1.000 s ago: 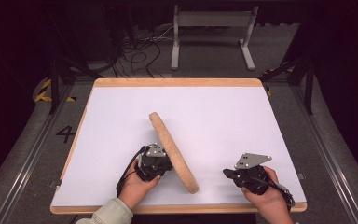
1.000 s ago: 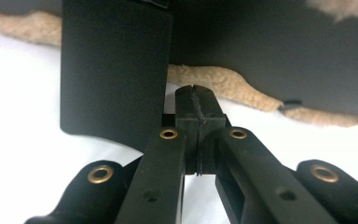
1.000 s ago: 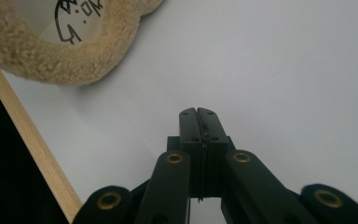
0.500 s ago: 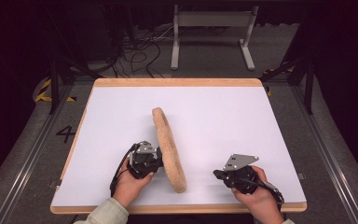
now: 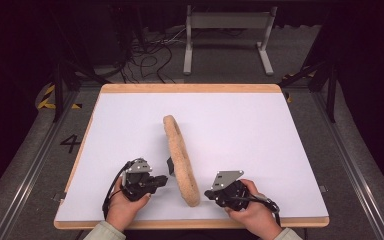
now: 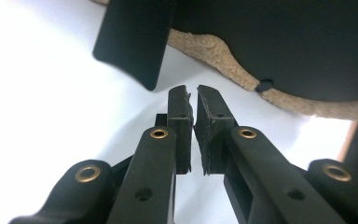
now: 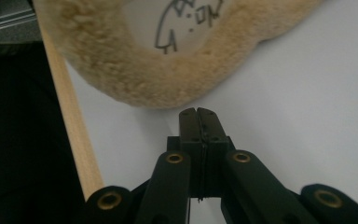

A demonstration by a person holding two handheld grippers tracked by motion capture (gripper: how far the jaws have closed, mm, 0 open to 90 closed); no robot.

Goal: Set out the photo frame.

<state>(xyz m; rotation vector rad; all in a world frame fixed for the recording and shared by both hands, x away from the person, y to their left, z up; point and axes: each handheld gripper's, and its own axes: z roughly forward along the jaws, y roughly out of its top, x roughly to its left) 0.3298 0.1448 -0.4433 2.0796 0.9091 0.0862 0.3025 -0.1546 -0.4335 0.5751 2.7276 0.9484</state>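
Note:
A round frame with a tan fleecy rim stands on edge in the middle of the white table, propped by a small black stand on its left side. In the left gripper view its black back and the stand flap loom close. The right gripper view has the fleecy rim and a white face with a black drawing. My left gripper is shut and holds nothing, just left of the frame, not touching. My right gripper is shut, its tips near the frame's near end.
The table's wooden edge runs round the white top, and its near edge lies close to my right gripper. A metal stand and cables sit on the dark floor beyond the table.
Both grippers have slid left along the near side. The frame's near end has swung left, so it stands more in line with the table's depth.

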